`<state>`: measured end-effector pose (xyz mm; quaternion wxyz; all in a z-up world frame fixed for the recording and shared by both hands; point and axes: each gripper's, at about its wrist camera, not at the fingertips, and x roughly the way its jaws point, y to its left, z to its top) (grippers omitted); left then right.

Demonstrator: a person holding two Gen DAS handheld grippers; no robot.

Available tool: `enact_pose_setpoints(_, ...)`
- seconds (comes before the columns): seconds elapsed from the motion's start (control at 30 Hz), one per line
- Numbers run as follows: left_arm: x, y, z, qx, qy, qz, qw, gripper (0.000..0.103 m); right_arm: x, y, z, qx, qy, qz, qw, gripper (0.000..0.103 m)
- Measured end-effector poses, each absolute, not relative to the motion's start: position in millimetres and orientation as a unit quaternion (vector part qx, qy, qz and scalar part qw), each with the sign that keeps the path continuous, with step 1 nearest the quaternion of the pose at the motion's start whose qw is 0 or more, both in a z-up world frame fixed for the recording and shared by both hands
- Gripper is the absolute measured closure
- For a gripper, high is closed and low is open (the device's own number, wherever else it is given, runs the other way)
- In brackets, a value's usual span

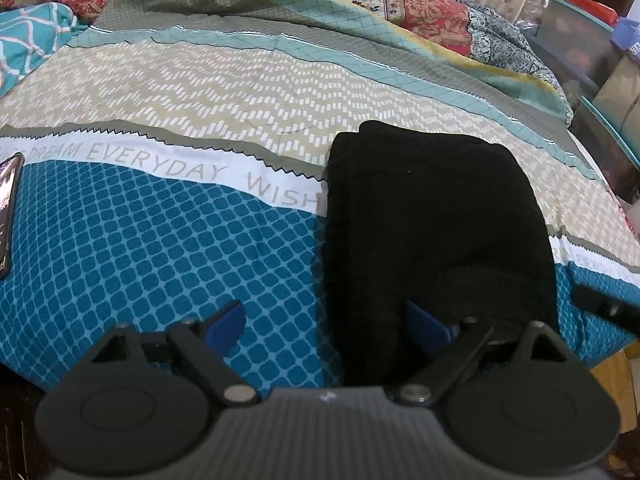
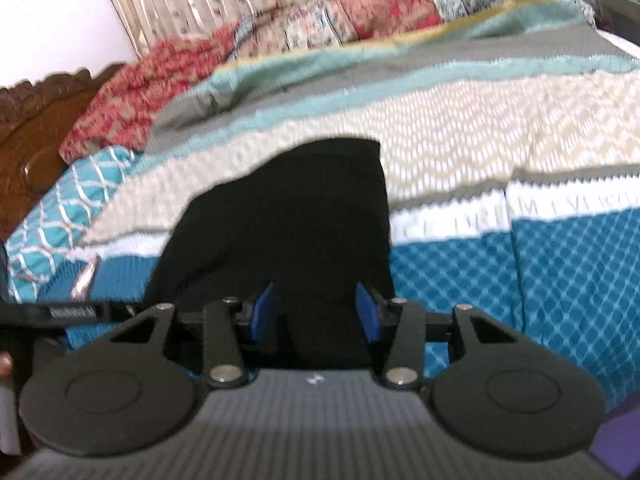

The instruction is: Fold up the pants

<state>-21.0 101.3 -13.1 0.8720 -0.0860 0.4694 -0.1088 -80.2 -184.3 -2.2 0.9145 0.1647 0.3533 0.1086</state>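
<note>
The black pants (image 1: 432,220) lie folded into a compact rectangle on the patterned bedspread (image 1: 160,240). My left gripper (image 1: 326,322) is open, its blue pads wide apart; the right pad (image 1: 426,326) is over the pants' near edge, the left pad over the bedspread. In the right wrist view the pants (image 2: 304,216) lie straight ahead. My right gripper (image 2: 316,312) is open, its blue pads either side of the pants' near end, holding nothing. This view is blurred.
A phone (image 1: 8,216) lies at the left on the bedspread. Red floral quilts (image 1: 432,12) are piled at the back. A teal patterned pillow (image 2: 60,216) and a carved wooden headboard (image 2: 36,120) are at the left. Shelves (image 1: 600,80) stand to the right.
</note>
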Motion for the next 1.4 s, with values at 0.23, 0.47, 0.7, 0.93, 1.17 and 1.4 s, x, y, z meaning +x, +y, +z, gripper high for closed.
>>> enact_pose_setpoints(0.23, -21.2, 103.3, -14.3, -0.09, 0.47, -0.11, 0.871, 0.012, -64.0, -162.2, -11.1, 0.152, 0.365, 0.164, 0.904, 0.059)
enact_pose_setpoints(0.47, -20.9, 103.9, -16.4, -0.092, 0.473, -0.11, 0.869, 0.01, -56.0, -159.3, -26.9, 0.157, 0.407, 0.165, 0.885, 0.06)
enact_pose_setpoints(0.7, -19.7, 105.4, -17.8, -0.097, 0.474, -0.11, 0.868, 0.009, -65.8, -160.5, -29.6, 0.169, 0.417, 0.162, 0.878, 0.06)
enact_pose_setpoints(0.93, -19.6, 108.2, -20.0, -0.109, 0.479, -0.109, 0.864, 0.007, -66.0, -163.5, -31.4, 0.183, 0.42, 0.161, 0.874, 0.06)
enact_pose_setpoints(1.17, -21.3, 107.3, -19.1, -0.111, 0.479, -0.107, 0.864, 0.007, -67.5, -169.4, -32.6, 0.196, 0.421, 0.16, 0.871, 0.06)
enact_pose_setpoints(1.4, -21.1, 108.0, -22.5, -0.114, 0.479, -0.097, 0.865, 0.0, -68.0, -173.9, -33.5, 0.201, 0.42, 0.162, 0.87, 0.059)
